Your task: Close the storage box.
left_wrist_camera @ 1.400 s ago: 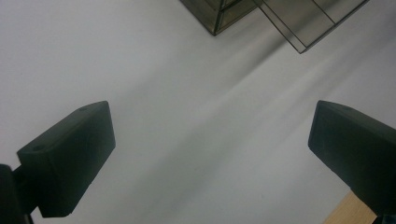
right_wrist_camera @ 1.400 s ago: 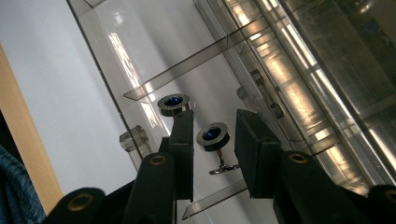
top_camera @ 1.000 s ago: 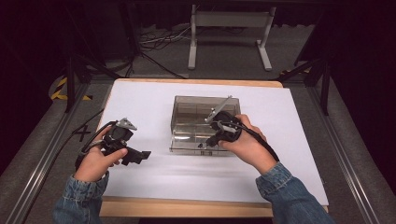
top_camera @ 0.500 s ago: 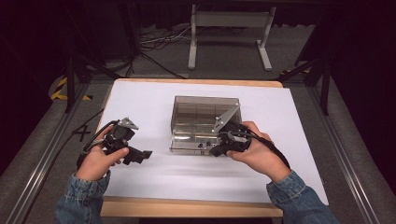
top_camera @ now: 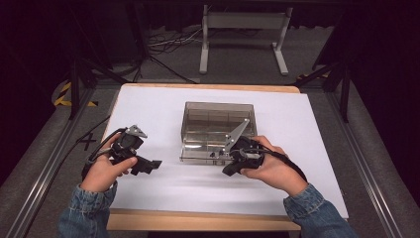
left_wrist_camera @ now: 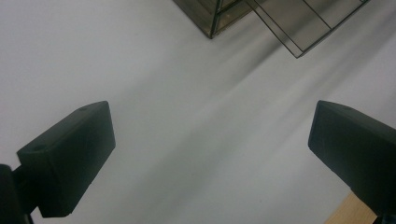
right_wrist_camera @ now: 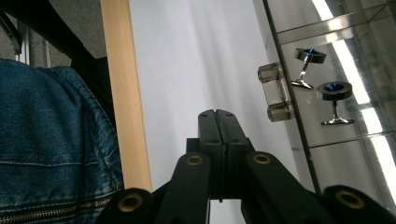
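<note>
White desk carries a smoky box; right claw, pressed together, sits just beside its front, left claw spread, well apart.

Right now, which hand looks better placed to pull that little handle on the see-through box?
Probably the right. The right gripper sits at the front of the smoked clear box, jaws shut, with the handle close ahead. The left gripper, jaws wide open, hovers over bare white tabletop, well aside.

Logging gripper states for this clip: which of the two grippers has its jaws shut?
The right gripper, beside the smoked clear box, has its jaws pressed together on nothing. The left gripper stands wide open above the white table cover.
</note>
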Demonstrator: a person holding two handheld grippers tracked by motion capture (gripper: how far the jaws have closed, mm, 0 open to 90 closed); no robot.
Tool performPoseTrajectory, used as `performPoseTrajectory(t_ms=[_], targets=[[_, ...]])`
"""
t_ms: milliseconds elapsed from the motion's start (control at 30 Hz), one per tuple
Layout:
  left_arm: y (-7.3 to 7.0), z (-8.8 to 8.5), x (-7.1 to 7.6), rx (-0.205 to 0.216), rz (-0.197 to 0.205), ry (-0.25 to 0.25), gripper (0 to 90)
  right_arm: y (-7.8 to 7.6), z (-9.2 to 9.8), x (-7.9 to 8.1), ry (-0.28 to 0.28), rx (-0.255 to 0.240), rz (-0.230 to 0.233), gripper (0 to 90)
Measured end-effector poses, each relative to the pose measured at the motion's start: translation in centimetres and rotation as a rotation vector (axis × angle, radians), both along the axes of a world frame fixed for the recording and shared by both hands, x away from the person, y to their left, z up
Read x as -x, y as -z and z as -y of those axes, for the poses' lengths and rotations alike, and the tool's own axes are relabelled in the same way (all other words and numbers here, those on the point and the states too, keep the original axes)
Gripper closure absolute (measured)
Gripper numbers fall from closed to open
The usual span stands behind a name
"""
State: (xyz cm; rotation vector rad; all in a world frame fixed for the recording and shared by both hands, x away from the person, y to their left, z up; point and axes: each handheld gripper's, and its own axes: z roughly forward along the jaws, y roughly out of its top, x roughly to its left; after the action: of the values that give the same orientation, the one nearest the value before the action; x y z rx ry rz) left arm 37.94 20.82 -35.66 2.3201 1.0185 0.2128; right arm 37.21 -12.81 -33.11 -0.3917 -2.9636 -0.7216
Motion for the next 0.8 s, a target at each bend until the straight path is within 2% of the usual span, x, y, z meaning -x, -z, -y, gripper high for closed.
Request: performPoseTrajectory(t_ms=[400, 567, 800], targets=[[0.0, 0.0, 0.0, 0.000, 0.000, 0.000, 1.5, 1.5, -0.2, -0.4, -0.006, 0.046, -0.025, 90.0], [0.0, 0.0, 0.0, -0.001, -0.002, 0.002, 1.5, 2.1, -0.4, -0.7, -0.004, 0.064, -0.020, 90.0], [0.0, 0.0, 0.0, -0.002, 0.002, 0.001, 1.5, 2.6, -0.6, -1.1, 0.030, 0.102, 0.008, 90.0]])
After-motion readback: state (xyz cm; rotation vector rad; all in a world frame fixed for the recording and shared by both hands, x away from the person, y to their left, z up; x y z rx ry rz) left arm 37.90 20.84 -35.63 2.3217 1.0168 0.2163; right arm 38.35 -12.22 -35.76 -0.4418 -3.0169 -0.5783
